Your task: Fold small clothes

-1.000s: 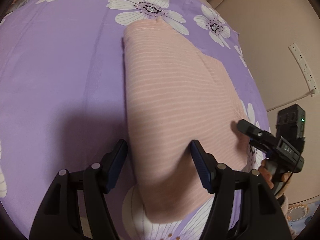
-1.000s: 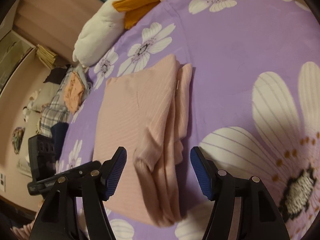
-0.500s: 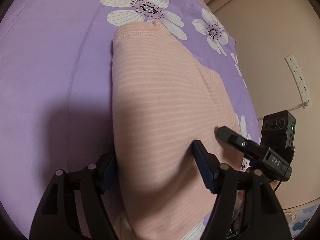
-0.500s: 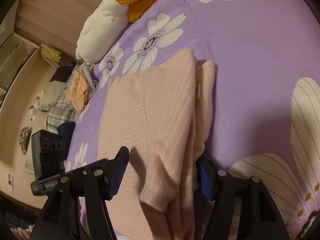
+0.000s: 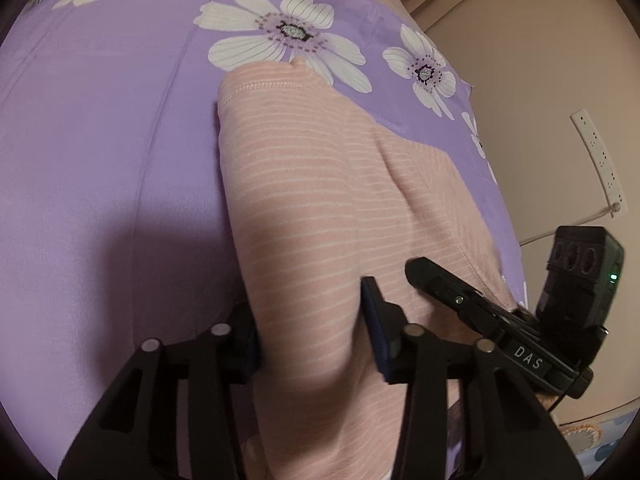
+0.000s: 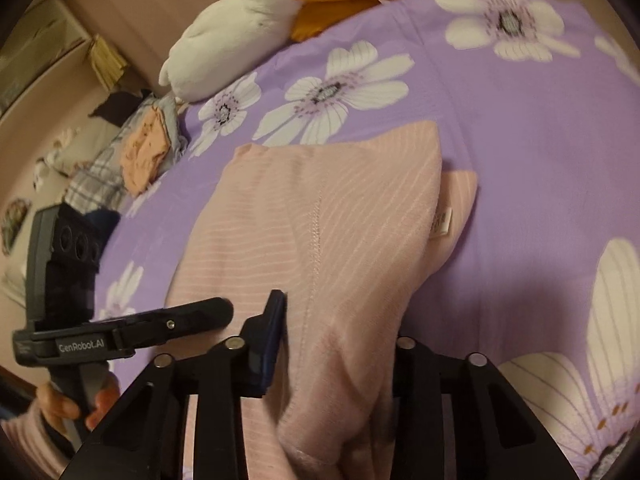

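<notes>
A pink striped garment (image 5: 320, 208) lies folded on the purple flowered bedspread (image 5: 100, 140). My left gripper (image 5: 312, 332) straddles its near left edge, jaws closing on the cloth, which bulges up between them. My right gripper (image 6: 340, 340) straddles the near right edge of the same garment (image 6: 320, 216), with a thick fold of cloth bunched between the jaws. Its right finger is hidden behind the fold. A white label (image 6: 442, 222) shows at the garment's right side. Each gripper shows in the other's view: the right one (image 5: 480, 308) and the left one (image 6: 132, 332).
A white and orange plush toy (image 6: 260, 20) lies at the head of the bed. A pile of other clothes (image 6: 132, 156) sits beyond the bed's left edge. A wall with a power strip (image 5: 596, 156) is close on the right in the left wrist view.
Both grippers have moved forward over the garment's near edge and narrowed onto it. The cloth now bunches up between each pair of jaws.
</notes>
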`<action>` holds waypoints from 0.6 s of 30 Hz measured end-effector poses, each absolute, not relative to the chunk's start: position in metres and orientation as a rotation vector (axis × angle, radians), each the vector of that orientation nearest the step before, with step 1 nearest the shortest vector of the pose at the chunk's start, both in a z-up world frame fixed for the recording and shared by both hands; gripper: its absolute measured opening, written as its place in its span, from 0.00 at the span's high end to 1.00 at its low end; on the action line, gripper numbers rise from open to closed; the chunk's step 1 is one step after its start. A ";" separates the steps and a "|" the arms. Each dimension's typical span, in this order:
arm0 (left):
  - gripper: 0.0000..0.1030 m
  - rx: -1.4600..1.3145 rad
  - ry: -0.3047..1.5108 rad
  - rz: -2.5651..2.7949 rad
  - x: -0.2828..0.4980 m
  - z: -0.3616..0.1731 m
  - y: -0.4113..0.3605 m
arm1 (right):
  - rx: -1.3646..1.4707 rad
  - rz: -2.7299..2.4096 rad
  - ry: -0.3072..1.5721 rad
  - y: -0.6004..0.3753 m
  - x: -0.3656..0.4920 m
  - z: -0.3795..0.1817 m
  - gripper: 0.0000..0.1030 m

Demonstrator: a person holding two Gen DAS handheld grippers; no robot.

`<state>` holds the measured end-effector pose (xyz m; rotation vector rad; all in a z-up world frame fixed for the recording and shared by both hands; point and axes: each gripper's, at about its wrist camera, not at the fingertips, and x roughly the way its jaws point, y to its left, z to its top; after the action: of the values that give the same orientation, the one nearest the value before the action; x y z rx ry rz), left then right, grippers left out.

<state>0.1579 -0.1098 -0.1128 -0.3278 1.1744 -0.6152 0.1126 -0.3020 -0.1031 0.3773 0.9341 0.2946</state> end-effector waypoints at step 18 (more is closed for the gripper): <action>0.65 -0.323 1.090 -0.532 0.164 -0.080 -0.050 | 0.212 0.346 0.807 -0.238 0.125 -0.060 0.70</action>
<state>0.1640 -0.0498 -0.0800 -0.3229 1.0901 -0.5316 0.1245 -0.2385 -0.0600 0.2122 0.8072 0.3465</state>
